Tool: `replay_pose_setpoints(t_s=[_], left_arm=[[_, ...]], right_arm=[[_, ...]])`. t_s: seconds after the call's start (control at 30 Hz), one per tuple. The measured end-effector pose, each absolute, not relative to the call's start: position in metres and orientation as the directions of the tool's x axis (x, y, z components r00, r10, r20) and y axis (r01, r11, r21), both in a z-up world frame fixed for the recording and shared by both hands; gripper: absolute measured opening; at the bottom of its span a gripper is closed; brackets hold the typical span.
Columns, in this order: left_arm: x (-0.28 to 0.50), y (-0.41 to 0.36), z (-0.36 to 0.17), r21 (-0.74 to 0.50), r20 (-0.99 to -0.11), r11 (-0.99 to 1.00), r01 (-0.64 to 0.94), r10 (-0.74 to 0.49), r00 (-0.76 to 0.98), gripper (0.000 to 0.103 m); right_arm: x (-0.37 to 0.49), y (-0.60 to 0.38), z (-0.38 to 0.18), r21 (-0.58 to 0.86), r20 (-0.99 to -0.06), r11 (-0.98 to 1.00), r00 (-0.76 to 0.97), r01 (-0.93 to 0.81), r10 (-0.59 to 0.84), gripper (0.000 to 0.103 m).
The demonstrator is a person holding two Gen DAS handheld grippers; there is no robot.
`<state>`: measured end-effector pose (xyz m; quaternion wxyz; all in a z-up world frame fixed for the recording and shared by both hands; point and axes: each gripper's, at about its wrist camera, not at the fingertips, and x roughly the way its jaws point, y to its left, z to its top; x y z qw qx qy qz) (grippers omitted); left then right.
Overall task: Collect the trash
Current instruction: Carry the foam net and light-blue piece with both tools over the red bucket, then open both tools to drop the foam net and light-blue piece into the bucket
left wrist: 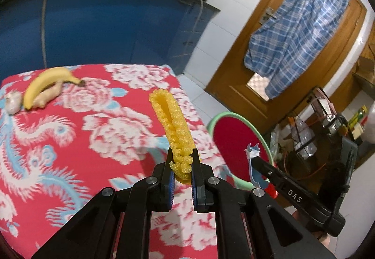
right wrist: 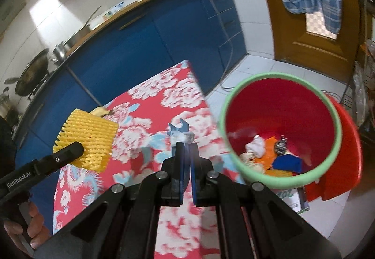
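My left gripper [left wrist: 183,165] is shut on a yellow foam fruit net [left wrist: 171,118] and holds it up above the red flowered table [left wrist: 70,142]. The net also shows in the right wrist view [right wrist: 88,139]. My right gripper [right wrist: 186,149] is shut on a blue and white scrap of packaging [right wrist: 179,132], held over the table's right edge; it also shows in the left wrist view [left wrist: 253,153]. The red bin with a green rim [right wrist: 281,172] stands on the floor right of the table, with several pieces of trash in it.
A banana [left wrist: 44,85], a piece of ginger [left wrist: 46,97] and a garlic bulb [left wrist: 13,101] lie at the table's far left. Blue cabinets [left wrist: 105,29] stand behind. A wooden door [left wrist: 293,48] with a plaid cloth and a cluttered rack [left wrist: 316,130] are at the right.
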<state>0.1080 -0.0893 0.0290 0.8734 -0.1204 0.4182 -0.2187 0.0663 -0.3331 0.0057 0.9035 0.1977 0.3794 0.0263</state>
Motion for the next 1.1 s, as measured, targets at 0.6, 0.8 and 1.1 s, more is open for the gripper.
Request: replay_pose_setpoints(t_s=[0.6, 0.8, 1.1], left_arm=[[0.134, -0.201, 0.015, -0.361, -0.705, 0.817, 0.45, -0.555, 0.442, 0.011], [0.14, -0.236, 0.0, -0.336, -0.736, 0.804, 0.491, -0.549, 0.395, 0.011], [0.148, -0.266, -0.024, -0.288, -0.778, 0.806, 0.517, -0.512, 0.364, 0.012]], right_arm=[[0.069, -0.437, -0.027, 0.397, -0.714, 0.871, 0.693, 0.289, 0.096, 0.007], [0.069, -0.454, -0.04, 0.408, -0.727, 0.853, 0.681, 0.326, 0.087, 0.007], [0.072, -0.471, -0.055, 0.413, -0.743, 0.839, 0.664, 0.355, 0.085, 0.009]])
